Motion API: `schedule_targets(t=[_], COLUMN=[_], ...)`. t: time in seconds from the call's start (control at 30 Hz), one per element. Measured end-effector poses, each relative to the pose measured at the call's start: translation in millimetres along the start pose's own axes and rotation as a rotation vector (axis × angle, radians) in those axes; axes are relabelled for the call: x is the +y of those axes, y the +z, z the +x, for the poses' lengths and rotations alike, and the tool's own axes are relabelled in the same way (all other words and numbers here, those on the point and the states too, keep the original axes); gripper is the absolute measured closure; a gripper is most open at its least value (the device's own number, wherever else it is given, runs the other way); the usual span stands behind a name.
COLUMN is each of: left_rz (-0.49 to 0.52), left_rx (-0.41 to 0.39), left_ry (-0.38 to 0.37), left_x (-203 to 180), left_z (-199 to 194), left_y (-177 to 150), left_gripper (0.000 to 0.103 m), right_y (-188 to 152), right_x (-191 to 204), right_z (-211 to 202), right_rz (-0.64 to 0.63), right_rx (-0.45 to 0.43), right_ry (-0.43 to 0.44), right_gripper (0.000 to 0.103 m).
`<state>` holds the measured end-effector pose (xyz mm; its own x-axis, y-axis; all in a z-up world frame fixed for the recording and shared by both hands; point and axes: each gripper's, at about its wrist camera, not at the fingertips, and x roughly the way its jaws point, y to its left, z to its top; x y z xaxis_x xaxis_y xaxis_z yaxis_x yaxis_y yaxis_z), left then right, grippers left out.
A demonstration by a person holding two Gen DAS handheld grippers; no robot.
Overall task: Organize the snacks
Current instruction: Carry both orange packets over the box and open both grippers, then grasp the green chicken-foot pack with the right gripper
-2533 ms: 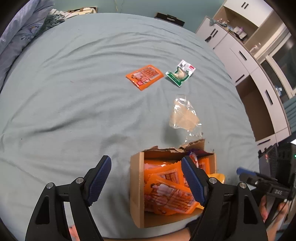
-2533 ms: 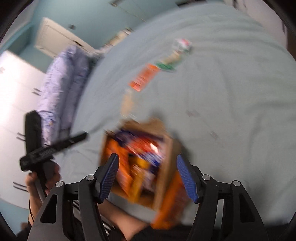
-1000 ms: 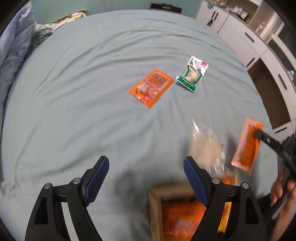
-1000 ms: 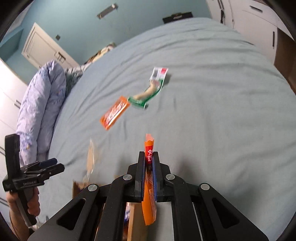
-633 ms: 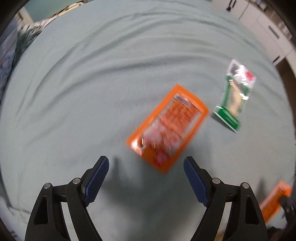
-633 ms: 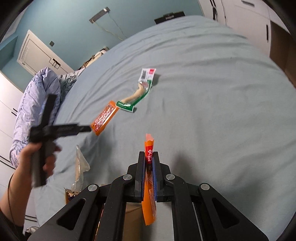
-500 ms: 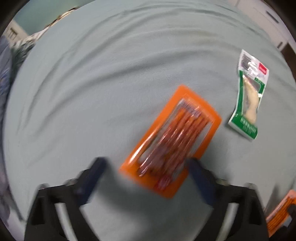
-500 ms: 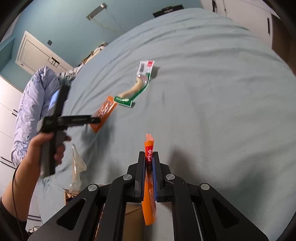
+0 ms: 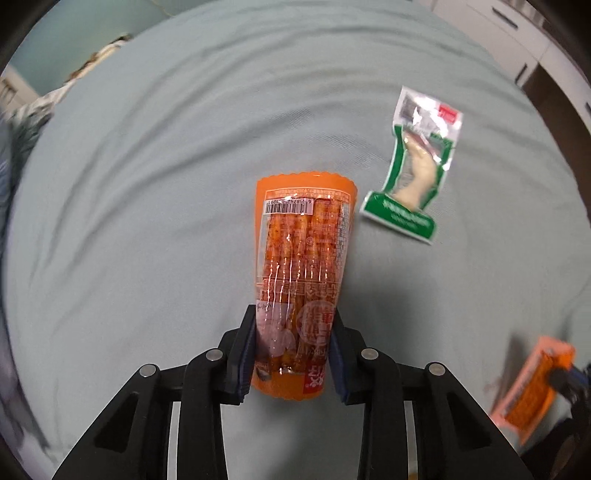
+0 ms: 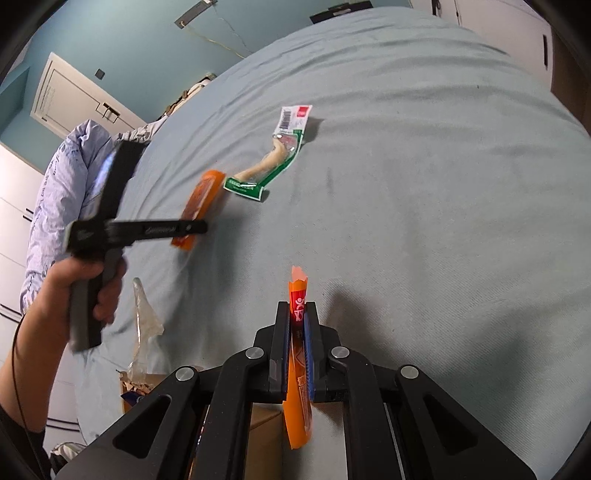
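Note:
My left gripper (image 9: 293, 354) is shut on the near end of an orange snack pack (image 9: 301, 266) that lies flat on the grey-blue bedsheet; it also shows in the right wrist view (image 10: 199, 206), with the left gripper (image 10: 199, 228) at it. A green and white snack pack (image 9: 413, 177) lies just to its right, also seen in the right wrist view (image 10: 273, 158). My right gripper (image 10: 295, 325) is shut on a second orange snack pack (image 10: 297, 369), held on edge above the bed; it shows at the lower right of the left wrist view (image 9: 532, 384).
A cardboard box (image 10: 258, 424) of snacks sits under my right gripper at the near edge of the bed. A clear plastic wrapper (image 10: 146, 321) lies beside it. A blue quilt (image 10: 62, 192) lies at the far left. White cupboards (image 9: 517, 33) stand past the bed.
My left gripper moved forward over the bed to the orange pack and closed on its near end. My right gripper took an orange pack from the box and holds it still.

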<state>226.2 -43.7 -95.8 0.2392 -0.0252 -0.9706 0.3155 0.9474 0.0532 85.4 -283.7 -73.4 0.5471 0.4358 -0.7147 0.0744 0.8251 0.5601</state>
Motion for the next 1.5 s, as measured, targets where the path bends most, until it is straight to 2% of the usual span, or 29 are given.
schedule_targets(t=[0.1,0.2,0.3,0.4,0.43,0.47,0.5,0.53,0.63,0.67,0.7,0.8,0.87,0.93,1.03,1.13,1.17,1.23,1.3,1.37,1.4,1.43,1.47,1.5], left_rz=[-0.036,0.012,0.058,0.054,0.040,0.032,0.034,0.037,0.116,0.131,0.115,0.040,0.019,0.006,-0.023,-0.061,-0.076,-0.116,-0.130,-0.124,-0.116,-0.108,-0.103,-0.097], left_rx=[-0.061,-0.132,-0.155,-0.164,-0.172,-0.175,-0.169,-0.162,-0.198,-0.219,-0.240,-0.298,-0.337,-0.387,-0.462,-0.506,-0.517,-0.548,-0.531,-0.480,-0.448,-0.428,-0.415,-0.403], left_ry=[-0.012,-0.017,-0.169,-0.218,-0.224,-0.218,-0.200,-0.161,-0.014,0.015,0.020,-0.005,0.029,0.089,0.129,0.090,0.090,0.103,0.099,0.101,0.101,0.100,0.102,0.108], left_x=[8,-1,-25,-43,-46,-48,-46,-46,-60,-59,-56,-39,-34,-25,-19,-10,-5,0,3,3,2,2,1,-1], left_z=[-51,-102,-141,-148,-146,-138,-131,-125,-129,-132,-136,-145,-150,-158,-160,-164,-166,-167,-167,-160,-155,-151,-150,-148], left_y=[-38,-91,-148,-193,-198,-205,-209,-209,-209,-209,-209,-205,-203,-205,-204,-204,-204,-204,-206,-204,-201,-200,-200,-201], left_gripper=[0.070,0.070,0.070,0.069,0.068,0.061,0.050,0.045,0.038,0.030,0.027,0.027,0.027,0.027,0.023,0.009,0.002,0.000,0.000,0.000,0.000,0.000,0.000,0.000], right_y=[-3,-8,-16,-29,-33,-39,-44,-52,-71,-77,-82,-100,-108,-112,-119,-124,-124,-128,-131,-135,-136,-137,-134,-132], right_x=[4,10,19,32,35,40,42,46,51,52,52,52,53,55,62,68,68,72,76,77,75,74,74,74], right_z=[-8,-21,-35,-48,-51,-58,-62,-70,-93,-98,-103,-116,-120,-119,-111,-97,-91,-77,-64,-50,-48,-51,-54,-58], right_rz=[-0.012,-0.024,-0.044,-0.089,-0.102,-0.122,-0.136,-0.157,-0.205,-0.217,-0.228,-0.257,-0.271,-0.270,-0.278,-0.296,-0.299,-0.315,-0.331,-0.333,-0.328,-0.323,-0.316,-0.308], right_rx=[-0.026,-0.061,-0.110,-0.162,-0.174,-0.196,-0.212,-0.244,-0.326,-0.343,-0.353,-0.355,-0.339,-0.288,-0.213,-0.148,-0.125,-0.042,0.042,0.103,0.095,0.071,0.046,0.022], right_ry=[-0.003,0.006,0.011,0.011,0.015,0.023,0.030,0.040,0.015,0.007,0.009,0.107,0.185,0.293,0.365,0.349,0.342,0.327,0.289,0.200,0.144,0.110,0.091,0.082], right_gripper=[0.098,0.098,0.098,0.098,0.098,0.098,0.098,0.098,0.098,0.098,0.098,0.098,0.098,0.098,0.098,0.098,0.098,0.094,0.094,0.072,0.064,0.046,0.036,0.034])
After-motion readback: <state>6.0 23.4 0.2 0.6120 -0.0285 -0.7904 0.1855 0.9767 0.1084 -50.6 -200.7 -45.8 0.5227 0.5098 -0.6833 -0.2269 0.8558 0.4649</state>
